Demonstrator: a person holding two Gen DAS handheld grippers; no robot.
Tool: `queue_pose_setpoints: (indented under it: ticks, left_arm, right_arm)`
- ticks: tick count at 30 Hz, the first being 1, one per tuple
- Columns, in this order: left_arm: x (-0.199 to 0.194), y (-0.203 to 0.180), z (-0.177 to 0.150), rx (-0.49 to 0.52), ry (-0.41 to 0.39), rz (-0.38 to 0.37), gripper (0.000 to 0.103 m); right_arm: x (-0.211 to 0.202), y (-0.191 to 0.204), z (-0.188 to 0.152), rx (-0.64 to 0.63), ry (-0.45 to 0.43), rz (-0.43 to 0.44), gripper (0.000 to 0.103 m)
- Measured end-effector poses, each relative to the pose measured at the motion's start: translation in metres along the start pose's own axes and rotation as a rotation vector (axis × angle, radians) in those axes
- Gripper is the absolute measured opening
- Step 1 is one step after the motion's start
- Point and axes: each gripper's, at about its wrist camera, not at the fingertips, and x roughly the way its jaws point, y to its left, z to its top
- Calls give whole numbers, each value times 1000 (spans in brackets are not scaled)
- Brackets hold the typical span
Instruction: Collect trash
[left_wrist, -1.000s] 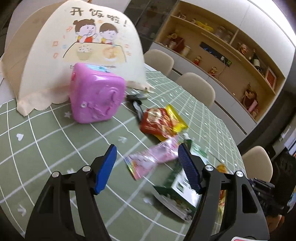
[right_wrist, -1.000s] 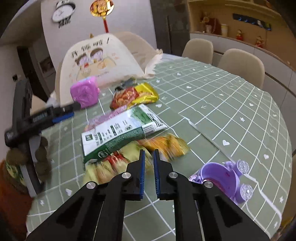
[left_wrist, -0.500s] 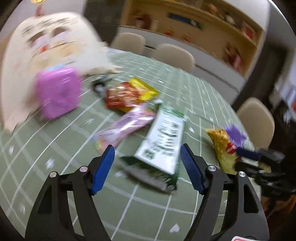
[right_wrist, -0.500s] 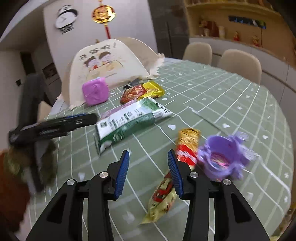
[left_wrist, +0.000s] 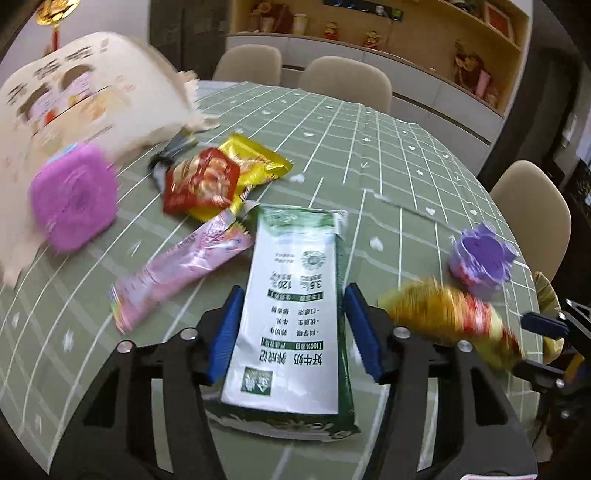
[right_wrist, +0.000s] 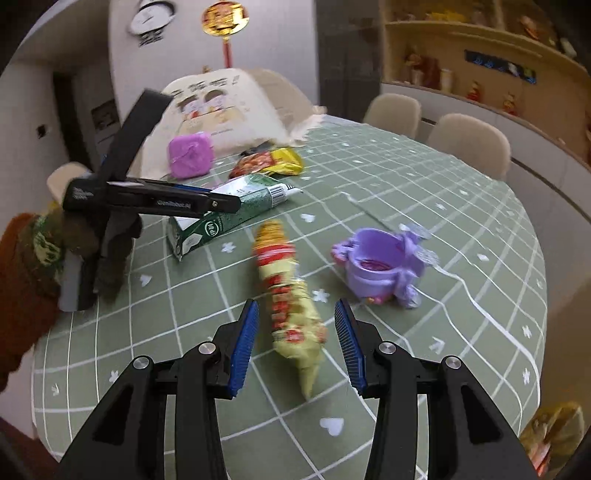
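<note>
A flattened green-and-white milk carton (left_wrist: 295, 314) lies on the green checked tablecloth (left_wrist: 388, 166), its near half between the blue pads of my left gripper (left_wrist: 293, 328). The jaws are closing and the pads stand right at the carton's sides without visibly squeezing it. In the right wrist view this gripper (right_wrist: 221, 201) lies over the carton (right_wrist: 255, 203), held by a hand in a dark glove (right_wrist: 107, 243). My right gripper (right_wrist: 293, 347) is open around a blurred yellow-and-red snack packet (right_wrist: 288, 295) that rests on the cloth, clear of both pads.
A pink wrapper (left_wrist: 177, 269) and red and yellow packets (left_wrist: 207, 181) lie beyond the carton. A pink box (left_wrist: 74, 199) and a cream food cover (left_wrist: 74, 103) stand at the far left. A purple toy cup (right_wrist: 380, 266) sits right of the snack packet. Beige chairs (left_wrist: 347, 81) ring the table.
My left gripper swung right from the pink wrapper to the milk carton and narrowed around it. My right gripper went from shut to open, and the yellow packet now lies between its jaws.
</note>
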Motion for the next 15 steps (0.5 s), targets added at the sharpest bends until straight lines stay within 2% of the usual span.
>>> queue_pose_setpoints:
  ticks: [3, 6, 9, 11, 13, 15]
  left_arm:
    - [-25, 0, -26, -28, 10, 34, 52]
    - [-45, 2, -47, -52, 11, 28, 52]
    - [-61, 4, -67, -64, 7, 24, 54]
    - [-66, 4, -75, -73, 12, -1, 62]
    - [-70, 5, -79, -73, 10, -16, 63]
    - [-71, 4, -81, -65, 7, -10, 63]
  right_arm:
    - [10, 5, 7, -36, 6, 6, 41]
    - [22, 6, 17, -63, 7, -12, 41]
    - [40, 2, 24, -69, 59, -21, 41]
    - [58, -5, 26, -32, 122, 11, 41]
    - [68, -9, 25, 3, 164, 32, 41]
    - [69, -9, 24, 7, 156, 35, 41]
